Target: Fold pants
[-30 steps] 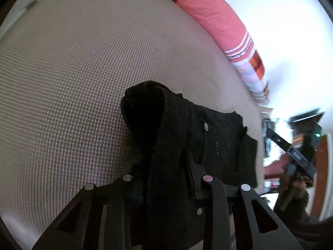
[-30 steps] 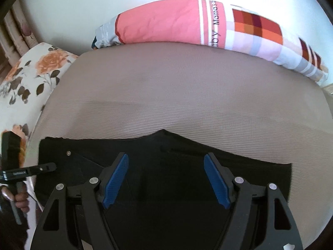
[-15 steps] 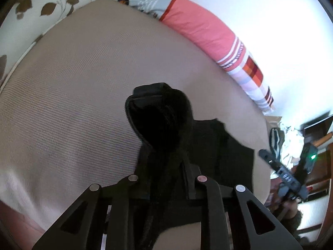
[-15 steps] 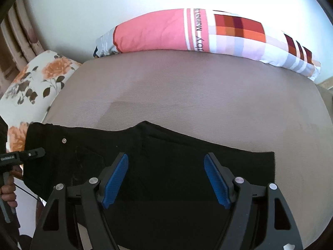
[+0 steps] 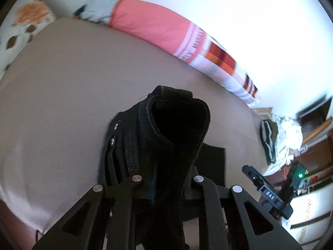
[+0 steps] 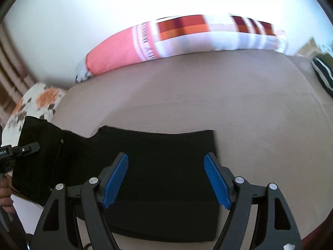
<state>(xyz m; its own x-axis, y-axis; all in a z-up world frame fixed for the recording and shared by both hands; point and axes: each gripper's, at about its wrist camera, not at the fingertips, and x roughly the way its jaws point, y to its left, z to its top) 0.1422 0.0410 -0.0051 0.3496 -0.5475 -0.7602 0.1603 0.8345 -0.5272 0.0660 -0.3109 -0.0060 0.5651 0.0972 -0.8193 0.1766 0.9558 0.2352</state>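
Note:
Black pants [image 6: 156, 150] lie stretched across the beige bed [image 6: 208, 95], legs doubled over. Their waist end [image 5: 170, 129], with rivets showing, stands bunched up between the jaws of my left gripper [image 5: 166, 177], which are closing on it and hold it lifted off the bed. In the right wrist view the left gripper [image 6: 20, 150] grips that raised end at the far left. My right gripper [image 6: 166, 179] hovers open over the leg part near the hem, its blue pads [image 6: 116, 179] wide apart with nothing pinched. The right gripper [image 5: 268, 193] also shows at the left view's right edge.
A pink and checked long pillow [image 6: 124, 52] lies along the white wall at the back. A floral pillow [image 6: 41, 98] sits at the bed's left end. A pile of clothes [image 5: 278, 137] and dark furniture stand beyond the bed's right end.
My left gripper has risen and swung right with the waist end, which now hangs off the bed. The right gripper slid right along the legs, bringing the hem edge into view.

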